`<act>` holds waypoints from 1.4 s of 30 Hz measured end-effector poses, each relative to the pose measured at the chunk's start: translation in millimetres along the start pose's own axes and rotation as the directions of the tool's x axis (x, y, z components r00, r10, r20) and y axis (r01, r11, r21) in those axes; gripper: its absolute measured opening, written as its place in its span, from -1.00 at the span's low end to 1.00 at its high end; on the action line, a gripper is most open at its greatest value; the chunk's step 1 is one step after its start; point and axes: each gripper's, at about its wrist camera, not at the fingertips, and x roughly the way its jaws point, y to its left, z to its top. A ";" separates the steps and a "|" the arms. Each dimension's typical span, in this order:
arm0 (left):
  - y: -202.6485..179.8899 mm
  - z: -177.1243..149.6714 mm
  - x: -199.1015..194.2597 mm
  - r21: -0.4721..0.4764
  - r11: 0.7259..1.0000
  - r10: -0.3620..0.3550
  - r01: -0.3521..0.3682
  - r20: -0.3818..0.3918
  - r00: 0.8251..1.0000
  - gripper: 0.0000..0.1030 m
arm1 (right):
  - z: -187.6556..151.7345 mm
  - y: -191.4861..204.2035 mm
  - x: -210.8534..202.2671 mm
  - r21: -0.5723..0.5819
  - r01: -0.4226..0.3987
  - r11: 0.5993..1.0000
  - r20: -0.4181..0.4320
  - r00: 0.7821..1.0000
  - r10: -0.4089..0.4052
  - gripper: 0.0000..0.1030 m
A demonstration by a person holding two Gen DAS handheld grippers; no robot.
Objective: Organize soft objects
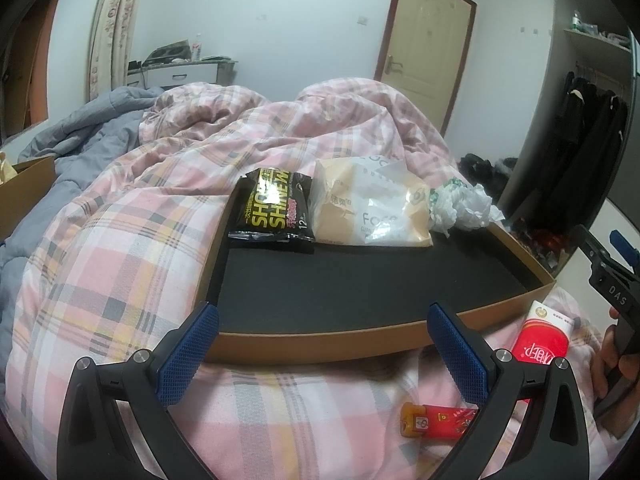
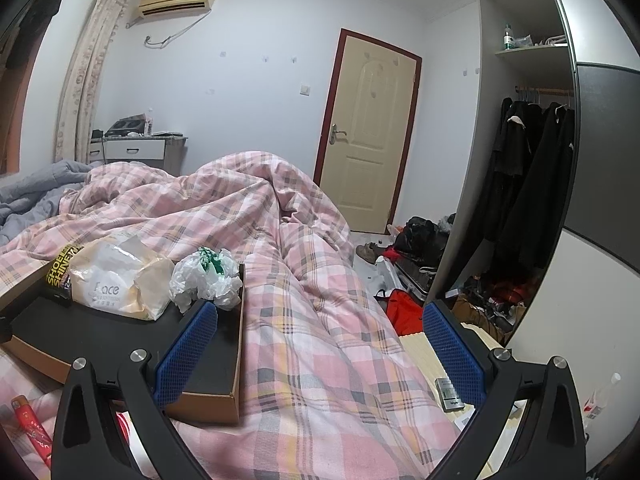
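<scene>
A shallow cardboard tray point(image 1: 320, 334) with a black floor lies on the pink plaid quilt point(image 1: 120, 240). At its far end sit a black wipes pack point(image 1: 276, 208), a beige tissue pack point(image 1: 368, 208) and a crumpled white plastic bag point(image 1: 460, 204). My left gripper point(image 1: 322, 356) is open and empty, hovering at the tray's near edge. A red tube point(image 1: 540, 338) and a red lighter point(image 1: 438, 420) lie on the quilt by its right finger. My right gripper point(image 2: 320, 352) is open and empty, over the quilt right of the tray point(image 2: 236, 360); the bag point(image 2: 208, 276) is just past its left finger.
A cardboard box point(image 1: 28, 192) sits at the far left on a grey blanket point(image 1: 80, 132). A small grey box point(image 2: 448, 394) lies at the bed's right edge. Bags and shoes point(image 2: 404, 248) clutter the floor by the open wardrobe point(image 2: 528, 184). A door point(image 2: 368, 128) is behind.
</scene>
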 end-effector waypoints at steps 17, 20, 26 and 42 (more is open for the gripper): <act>-0.5 0.3 -0.2 0.000 1.000 0.000 0.000 -0.001 1.000 1.00 | -0.3 1.2 0.4 -0.005 0.001 1.000 0.001 1.000 -0.001 0.99; -0.6 0.3 -0.3 0.001 1.000 0.001 -0.001 -0.001 1.000 1.00 | -0.6 1.5 0.4 -0.005 0.001 1.000 0.001 1.000 -0.001 0.99; -0.8 0.5 -0.3 0.001 1.000 0.000 0.000 -0.001 1.000 1.00 | -1.3 2.5 0.9 -0.006 0.000 1.000 -0.001 1.000 0.000 0.99; -3.0 -2.3 2.5 0.052 0.998 0.047 -0.047 -0.002 0.999 1.00 | -5.7 8.7 6.0 -0.039 -0.038 0.999 -0.038 0.999 0.036 0.99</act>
